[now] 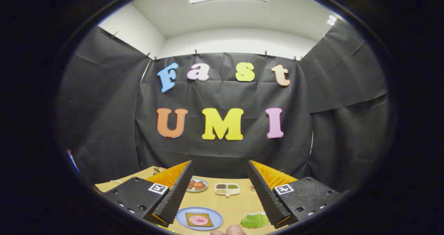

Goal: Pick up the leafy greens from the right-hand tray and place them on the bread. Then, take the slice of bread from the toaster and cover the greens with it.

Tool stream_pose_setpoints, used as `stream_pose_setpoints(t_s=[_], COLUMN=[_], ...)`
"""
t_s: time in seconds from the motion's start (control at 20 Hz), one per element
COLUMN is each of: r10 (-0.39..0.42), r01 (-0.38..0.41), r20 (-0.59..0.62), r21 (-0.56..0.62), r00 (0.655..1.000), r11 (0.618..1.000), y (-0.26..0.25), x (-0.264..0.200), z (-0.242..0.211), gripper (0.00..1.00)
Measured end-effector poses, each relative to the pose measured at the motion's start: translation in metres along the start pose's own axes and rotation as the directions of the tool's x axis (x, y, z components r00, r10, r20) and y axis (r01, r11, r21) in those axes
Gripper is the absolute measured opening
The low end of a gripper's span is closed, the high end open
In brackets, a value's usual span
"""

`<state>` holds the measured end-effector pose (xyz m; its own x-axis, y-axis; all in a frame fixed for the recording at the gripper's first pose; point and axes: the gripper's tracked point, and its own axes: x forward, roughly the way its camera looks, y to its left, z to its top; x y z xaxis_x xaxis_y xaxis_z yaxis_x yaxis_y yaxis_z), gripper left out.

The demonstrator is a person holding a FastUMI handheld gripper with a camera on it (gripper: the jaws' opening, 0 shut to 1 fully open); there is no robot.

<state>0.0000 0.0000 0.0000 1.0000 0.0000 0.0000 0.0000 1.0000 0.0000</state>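
So the gripper is held up high above the counter with its fingers spread wide apart and nothing between them, which I'd guess is just the ready pose before going down for the first pick. The leafy greens sit on a pale tray right next to the right finger's tip, low and close in. The blue plate with the bread is between the two fingers, nearer the left one, and the bread has something pink on top, so it looks laid out as the drop spot just beside the greens. Beyond those there's a small dish of red bits and a divided dish farther back on the counter. A fingertip pokes in at the near edge. Greens aren't on the bread yet.
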Motion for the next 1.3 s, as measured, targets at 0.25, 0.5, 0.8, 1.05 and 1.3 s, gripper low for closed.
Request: stream_pose_setpoints(t_s=[0.25,0.5,0.8,1.05,1.3], r10=[-0.002,-0.003,0.030,0.036,0.017], r01=[0.002,0.003,-0.030,-0.036,-0.016], r20=[0.002,0.005,-0.010,-0.021,-0.027], r21=[0.008,0.003,0.003,0.012,0.023], r00=[1.000,1.000,1.000,0.999,0.999], r11=[1.000,1.000,1.000,0.999,1.000], y=[0.002,0.004,0.011,0.008,-0.013], x=[0.000,-0.001,-0.009,-0.011,-0.014], z=[0.003,0.003,0.001,-0.002,-0.006], gripper=[0.95,0.95,0.95,0.95,0.95])
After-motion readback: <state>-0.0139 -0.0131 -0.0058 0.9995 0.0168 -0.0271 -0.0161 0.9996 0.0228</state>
